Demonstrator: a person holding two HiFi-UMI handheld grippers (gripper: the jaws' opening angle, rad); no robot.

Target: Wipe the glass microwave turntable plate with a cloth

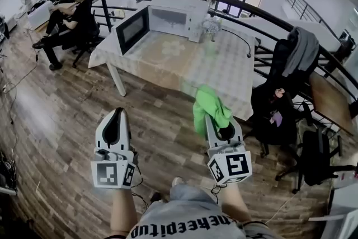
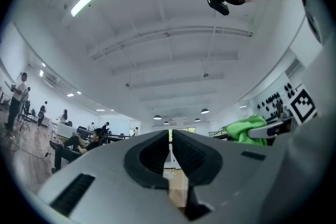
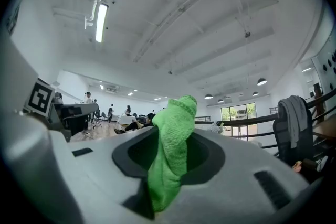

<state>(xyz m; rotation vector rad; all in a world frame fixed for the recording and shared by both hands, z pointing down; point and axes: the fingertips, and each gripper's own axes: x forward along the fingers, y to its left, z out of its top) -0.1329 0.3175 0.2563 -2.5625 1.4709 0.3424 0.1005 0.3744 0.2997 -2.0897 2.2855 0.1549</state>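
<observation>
My right gripper [image 1: 217,122] is shut on a bright green cloth [image 1: 208,106], which sticks up out of the jaws and flops over; in the right gripper view the cloth [image 3: 173,155] fills the gap of that gripper [image 3: 173,131]. My left gripper [image 1: 118,113] is shut with nothing in it, and its pads meet in the left gripper view [image 2: 170,136]. Both hang over the wooden floor, short of the table [image 1: 229,78]. A white microwave [image 1: 176,18] stands on it with its door [image 1: 133,29] swung open. A pale round shape [image 1: 173,48] on the tablecloth may be the glass plate.
A small vase of flowers [image 1: 211,25] stands beside the microwave. A black railing [image 1: 263,14] curves behind the table. Dark chairs with clothing and bags [image 1: 293,64] crowd the right side. A person sits on a chair [image 1: 70,22] at the far left.
</observation>
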